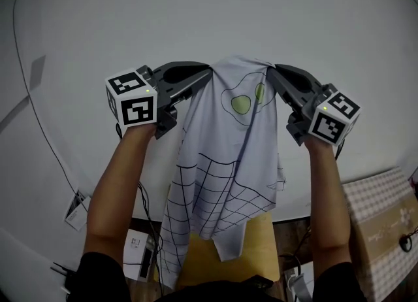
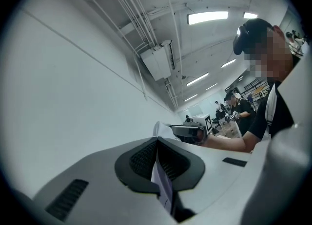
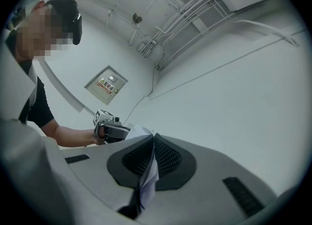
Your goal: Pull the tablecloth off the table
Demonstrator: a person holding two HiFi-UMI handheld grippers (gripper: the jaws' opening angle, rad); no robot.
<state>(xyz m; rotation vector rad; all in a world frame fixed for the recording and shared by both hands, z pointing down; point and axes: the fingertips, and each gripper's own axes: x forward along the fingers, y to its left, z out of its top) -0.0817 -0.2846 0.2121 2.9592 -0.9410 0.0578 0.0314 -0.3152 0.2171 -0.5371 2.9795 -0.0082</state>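
A white tablecloth (image 1: 225, 170) with black grid lines and green egg shapes hangs between my two grippers above the white table (image 1: 215, 13). Its lower part drops past the table's near edge. My left gripper (image 1: 208, 72) is shut on the cloth's upper left corner. My right gripper (image 1: 271, 68) is shut on the upper right corner. In the left gripper view a fold of tablecloth (image 2: 163, 182) is pinched between the black pads (image 2: 141, 163). The right gripper view shows the same, with cloth (image 3: 148, 178) squeezed between its pads (image 3: 168, 158).
A wooden stool (image 1: 251, 248) stands below the hanging cloth. A checked fabric (image 1: 379, 222) lies at the lower right. A black cable (image 1: 39, 117) runs along the table's left edge. Other people work at benches (image 2: 234, 117) far off.
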